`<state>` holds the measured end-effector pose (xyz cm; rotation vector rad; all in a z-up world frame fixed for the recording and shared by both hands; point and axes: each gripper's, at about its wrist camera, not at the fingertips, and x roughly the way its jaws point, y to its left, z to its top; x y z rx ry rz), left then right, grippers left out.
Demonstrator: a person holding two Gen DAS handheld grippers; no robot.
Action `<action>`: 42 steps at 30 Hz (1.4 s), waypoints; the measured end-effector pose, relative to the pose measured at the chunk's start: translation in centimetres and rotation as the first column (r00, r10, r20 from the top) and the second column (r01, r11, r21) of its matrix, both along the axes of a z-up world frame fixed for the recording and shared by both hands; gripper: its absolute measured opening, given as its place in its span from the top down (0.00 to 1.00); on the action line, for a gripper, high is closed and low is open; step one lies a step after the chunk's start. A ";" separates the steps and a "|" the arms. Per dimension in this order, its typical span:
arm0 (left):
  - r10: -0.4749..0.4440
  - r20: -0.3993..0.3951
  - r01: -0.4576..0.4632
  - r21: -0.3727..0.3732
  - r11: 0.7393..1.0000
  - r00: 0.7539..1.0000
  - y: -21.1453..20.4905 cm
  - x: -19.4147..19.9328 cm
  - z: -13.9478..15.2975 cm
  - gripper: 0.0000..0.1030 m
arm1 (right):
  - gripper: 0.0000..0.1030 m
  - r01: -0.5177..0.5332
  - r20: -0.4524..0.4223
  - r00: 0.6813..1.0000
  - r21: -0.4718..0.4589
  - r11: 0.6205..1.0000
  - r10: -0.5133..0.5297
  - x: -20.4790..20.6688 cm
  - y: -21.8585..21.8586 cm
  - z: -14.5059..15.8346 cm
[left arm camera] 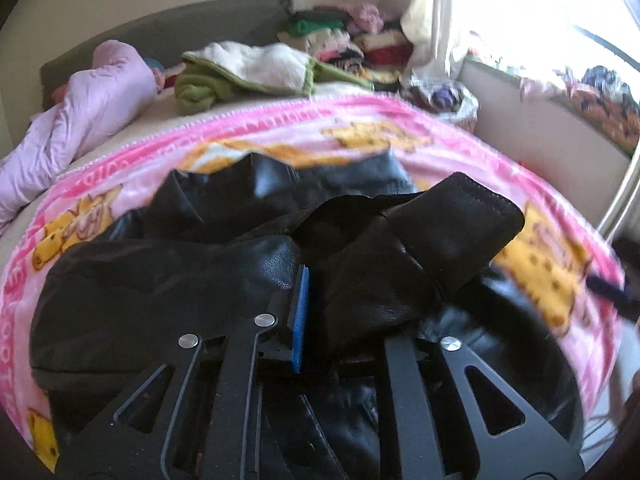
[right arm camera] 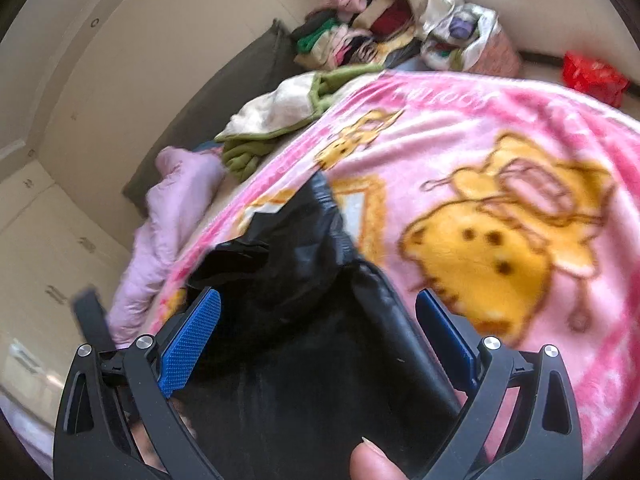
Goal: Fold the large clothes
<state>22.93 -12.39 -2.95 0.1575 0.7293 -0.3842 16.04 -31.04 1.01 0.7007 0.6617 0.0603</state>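
Observation:
A black leather jacket (left arm camera: 168,280) lies crumpled on a pink cartoon blanket (left arm camera: 360,128) spread over the bed. My left gripper (left arm camera: 320,300) is shut on a raised fold of the jacket's sleeve (left arm camera: 440,232). One blue pad (left arm camera: 301,316) shows, and the leather hides the other. In the right wrist view the jacket (right arm camera: 304,280) lies under my right gripper (right arm camera: 320,336), which stands open with its blue pads (right arm camera: 192,340) wide apart on either side of the leather. A person's fingertip (right arm camera: 372,460) shows at the bottom edge.
A pale pink padded coat (left arm camera: 80,120) and a green-and-white garment (left arm camera: 248,68) lie at the bed's far side. Stacked folded clothes (left arm camera: 352,40) sit in the corner beside a full bag (left arm camera: 444,96). A red bag (right arm camera: 592,76) is on the floor. Cupboard doors (right arm camera: 60,220) stand to the left.

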 end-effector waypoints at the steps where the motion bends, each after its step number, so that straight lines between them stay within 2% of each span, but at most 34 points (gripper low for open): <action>1: -0.007 -0.012 0.007 0.023 1.000 1.000 -0.3 0.0 -0.4 0.92 | 0.05 -0.015 -0.014 1.000 0.027 1.000 0.015 0.8 -0.1 -0.1; 2: -0.015 -0.024 0.016 0.050 0.999 1.000 -0.6 0.0 -0.9 0.91 | 0.05 -0.034 -0.024 0.999 0.049 0.998 0.035 1.4 -0.1 -0.2; 3: -0.025 -0.032 0.027 0.077 0.997 0.999 -0.8 -0.1 -1.4 0.84 | 0.05 -0.056 -0.037 0.998 0.072 0.996 0.059 2.2 0.0 -0.3; 4: -0.031 -0.035 0.035 0.090 0.995 0.999 -0.9 -0.3 -1.6 0.59 | 0.05 -0.089 -0.050 0.994 0.104 0.991 0.095 3.3 0.2 -0.5; 5: -0.043 -0.046 0.047 0.097 0.994 0.998 -1.0 -0.5 -1.8 0.38 | 0.05 -0.112 -0.057 0.991 0.126 0.986 0.120 4.1 0.5 -0.8; 6: -0.067 -0.062 0.072 0.085 0.994 0.996 -1.1 -0.8 -1.8 0.09 | 0.05 -0.121 -0.076 0.988 0.133 0.984 0.131 4.7 0.8 -0.9; 8: -0.115 -0.076 0.120 0.055 0.991 0.990 -1.2 -1.5 -1.8 0.09 | 0.06 -0.160 -0.098 0.980 0.141 0.977 0.175 6.0 1.8 -1.1; 10: -0.145 -0.093 0.151 0.061 0.987 0.985 -1.4 -2.2 -1.8 0.09 | 0.06 -0.182 -0.133 0.971 0.138 0.973 0.201 7.4 2.8 -1.4; 12: -0.169 -0.114 0.174 0.039 0.984 0.979 -1.0 -2.6 -1.7 0.09 | 0.18 -0.197 -0.151 0.964 0.154 0.968 0.220 8.2 3.4 -1.7; 17: -0.169 -0.183 0.147 -0.127 0.981 0.968 2.8 -2.4 0.2 0.09 | 0.28 -0.222 -0.194 0.949 0.156 0.963 0.250 9.9 4.4 -2.5; 19: -0.128 -0.181 0.095 -0.181 0.979 0.975 5.0 -1.9 1.4 0.09 | 0.31 -0.231 -0.215 0.941 0.156 0.960 0.261 10.7 5.0 -3.0; 22: 0.001 -0.157 -0.039 -0.241 0.970 0.988 9.6 -0.4 3.2 0.09 | 0.42 -0.238 -0.248 0.928 0.174 0.956 0.276 11.7 5.8 -4.1; 23: 0.055 -0.148 -0.091 -0.247 0.965 0.987 11.3 0.1 3.7 0.09 | 0.50 -0.245 -0.252 0.925 0.178 0.953 0.285 12.1 6.0 -4.3; 24: 0.129 -0.138 -0.160 -0.249 0.955 0.982 13.4 0.7 4.0 0.09 | 0.67 -0.248 -0.257 0.923 0.175 0.953 0.288 12.4 6.2 -4.6; 25: 0.169 -0.139 -0.200 -0.252 0.947 0.976 14.8 1.1 4.1 0.09 | 0.76 -0.253 -0.263 0.920 0.165 0.953 0.290 12.7 6.5 -4.7; 27: 0.241 -0.172 -0.286 -0.315 0.905 0.955 18.7 2.1 4.1 0.09 | 0.89 -0.276 -0.249 0.921 0.132 0.952 0.301 13.0 7.1 -4.5; 30: 0.323 -0.199 -0.376 -0.377 0.846 0.925 22.9 3.1 4.1 0.09 | 0.91 -0.321 -0.168 0.932 0.023 0.947 0.320 12.7 8.4 -2.4; 32: 0.368 -0.191 -0.414 -0.357 0.837 0.910 24.0 3.1 4.1 0.09 | 0.91 -0.344 -0.114 0.935 -0.059 0.937 0.336 12.4 9.4 -0.8; 36: 0.369 -0.201 -0.419 -0.367 0.831 0.907 24.5 3.6 4.0 0.09 | 0.91 -0.361 -0.029 0.932 -0.198 0.911 0.362 12.3 10.5 2.1; 39: 0.363 -0.192 -0.409 -0.344 0.845 0.912 23.6 3.9 3.4 0.09 | 0.91 -0.364 -0.009 0.927 -0.262 0.894 0.375 12.6 10.9 3.2; 41: 0.345 -0.192 -0.392 -0.332 0.858 0.919 23.0 4.3 2.9 0.18 | 0.91 -0.363 -0.001 0.925 -0.297 0.883 0.380 12.6 10.7 3.5; 42: 0.335 -0.194 -0.382 -0.326 0.865 0.922 22.4 4.4 2.5 0.28 | 0.91 -0.364 0.000 0.924 -0.310 0.878 0.383 12.7 10.7 3.6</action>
